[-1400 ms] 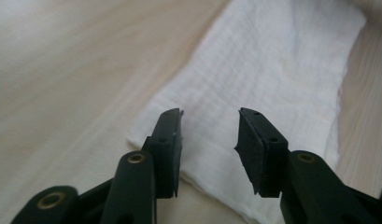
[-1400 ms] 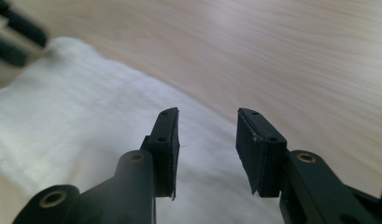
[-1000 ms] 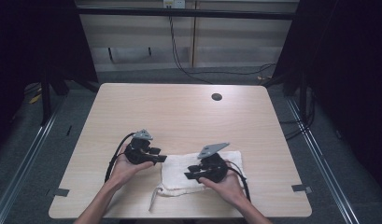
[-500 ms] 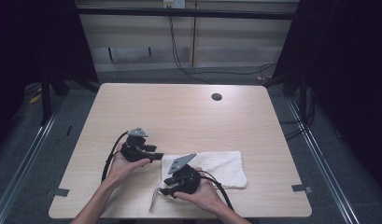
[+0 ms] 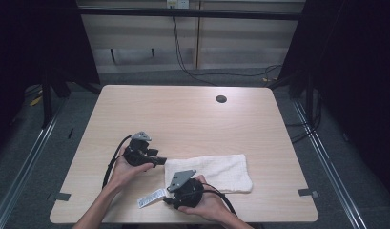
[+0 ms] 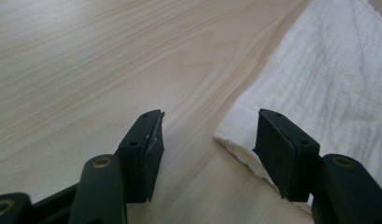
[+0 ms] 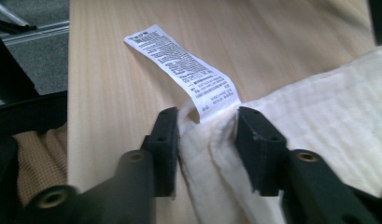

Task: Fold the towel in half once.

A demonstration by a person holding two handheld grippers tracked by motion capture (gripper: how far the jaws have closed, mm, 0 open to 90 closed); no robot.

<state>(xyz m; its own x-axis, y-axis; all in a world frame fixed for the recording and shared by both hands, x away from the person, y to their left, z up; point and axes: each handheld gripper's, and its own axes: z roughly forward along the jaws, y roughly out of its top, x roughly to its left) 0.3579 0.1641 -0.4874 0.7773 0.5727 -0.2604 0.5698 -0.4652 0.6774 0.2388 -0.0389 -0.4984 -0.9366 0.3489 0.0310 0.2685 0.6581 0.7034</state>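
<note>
Since earlier frame, towel [image 5: 209, 171] lies flatter, lower centre. R gripper [image 7: 205, 122] jaws pinch towel corner by label [image 7: 184, 60]; L gripper [image 6: 205, 140] jaws wide at edge. Likely fold step; next: L closes on corner.

Bench [image 5: 183, 114]: you see pale wood grain, smooth, matt.
Towel [image 5: 216, 169]: white cloth, woven, crinkled, rough.
Label [image 7: 184, 65]: thin printed paper or fabric, smooth.
Your claws: matt black plastic.
</note>
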